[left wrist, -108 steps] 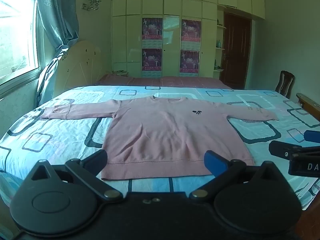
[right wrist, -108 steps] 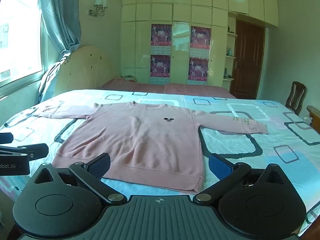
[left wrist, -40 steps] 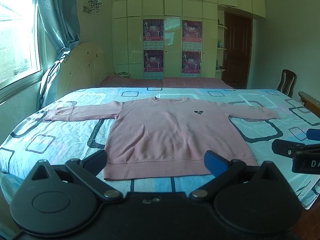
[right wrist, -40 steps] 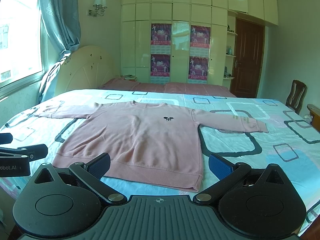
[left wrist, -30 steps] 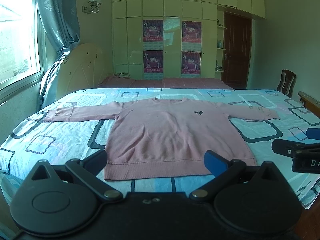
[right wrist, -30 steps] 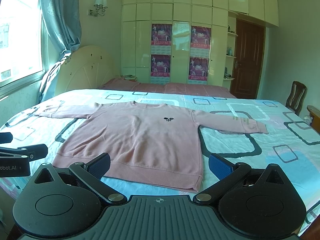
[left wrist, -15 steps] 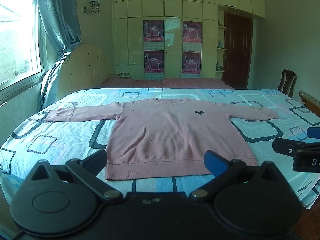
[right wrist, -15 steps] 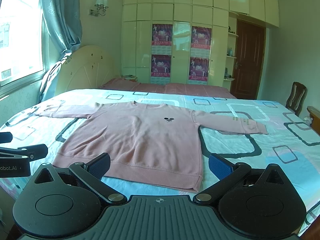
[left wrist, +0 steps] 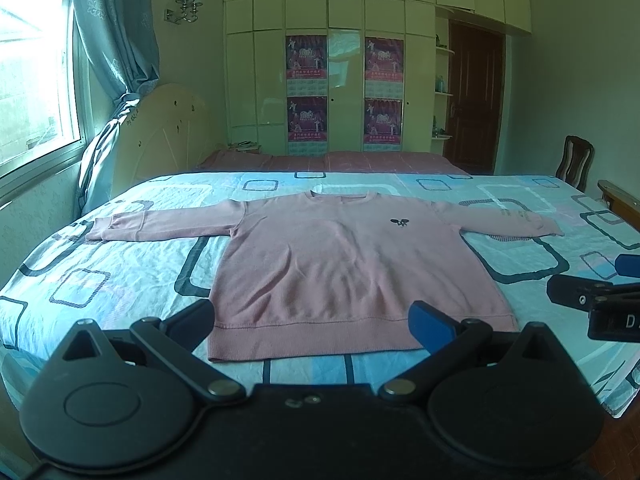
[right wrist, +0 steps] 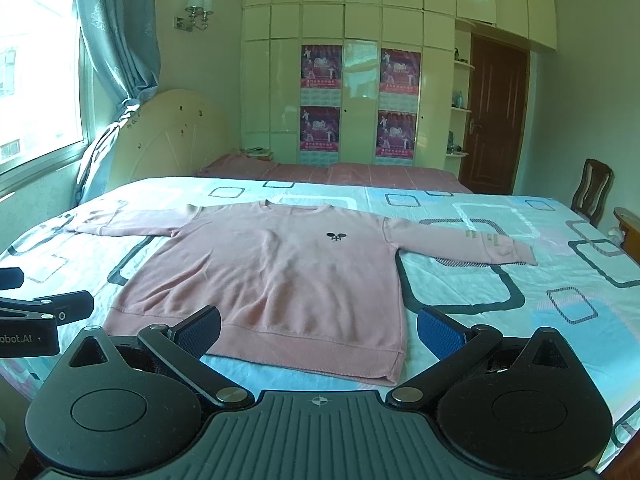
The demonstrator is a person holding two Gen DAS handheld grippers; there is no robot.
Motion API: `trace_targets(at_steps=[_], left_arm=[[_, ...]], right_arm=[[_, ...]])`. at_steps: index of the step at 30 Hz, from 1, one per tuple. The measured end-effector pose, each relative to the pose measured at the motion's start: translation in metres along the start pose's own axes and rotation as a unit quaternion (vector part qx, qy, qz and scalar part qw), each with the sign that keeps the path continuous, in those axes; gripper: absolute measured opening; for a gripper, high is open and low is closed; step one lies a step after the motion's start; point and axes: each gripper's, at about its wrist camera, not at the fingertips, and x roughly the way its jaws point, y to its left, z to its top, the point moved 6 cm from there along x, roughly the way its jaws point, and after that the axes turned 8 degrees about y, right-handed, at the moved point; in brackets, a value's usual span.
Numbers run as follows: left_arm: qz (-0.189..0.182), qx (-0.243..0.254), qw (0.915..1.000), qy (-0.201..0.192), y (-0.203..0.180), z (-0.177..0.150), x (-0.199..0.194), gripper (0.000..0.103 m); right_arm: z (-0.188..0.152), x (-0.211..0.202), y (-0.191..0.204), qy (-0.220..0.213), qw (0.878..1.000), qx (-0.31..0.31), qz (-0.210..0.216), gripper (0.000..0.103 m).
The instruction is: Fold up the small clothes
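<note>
Lying flat and front up on the bed (left wrist: 120,264), a pink sweater (left wrist: 340,264) is shown with both sleeves spread toward 9 and 3 o'clock and its collar toward 12 o'clock. The hem is seen at 6 o'clock, nearest both cameras. The left gripper (left wrist: 312,320) is held above the near bed edge, its fingers (left wrist: 430,326) wide apart and empty. The right gripper (right wrist: 318,332) is held likewise, fingers (right wrist: 440,334) spread with nothing between them, just short of the hem. Each gripper is seen at the other view's edge. A wardrobe (right wrist: 360,80) is seen at 12 o'clock.
</note>
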Motion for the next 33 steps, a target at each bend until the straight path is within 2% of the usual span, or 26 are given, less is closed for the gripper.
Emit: trace_targets(at_steps=[7, 16, 27, 33], left_arm=[[-0.002, 0.015, 0.9999, 0.004, -0.004, 0.013, 0.022, 0.103], [-0.015, 0.024, 0.9995, 0.014, -0.011, 0.044, 0.074, 0.103], [-0.056, 0.053, 0.9970, 0.013, -0.023, 0.091, 0.137, 0.103], [-0.054, 0.045, 0.9971, 0.030, -0.026, 0.108, 0.173, 0.102]], right_arm=[[0.007, 0.022, -0.009, 0.007, 1.000, 0.008, -0.004, 0.103], [0.039, 0.071, -0.022, 0.013, 1.000, 0.019, -0.014, 0.103], [0.079, 0.128, -0.048, 0.011, 0.997, 0.051, -0.053, 0.103], [0.087, 0.152, -0.059, 0.022, 0.995, 0.059, -0.072, 0.103]])
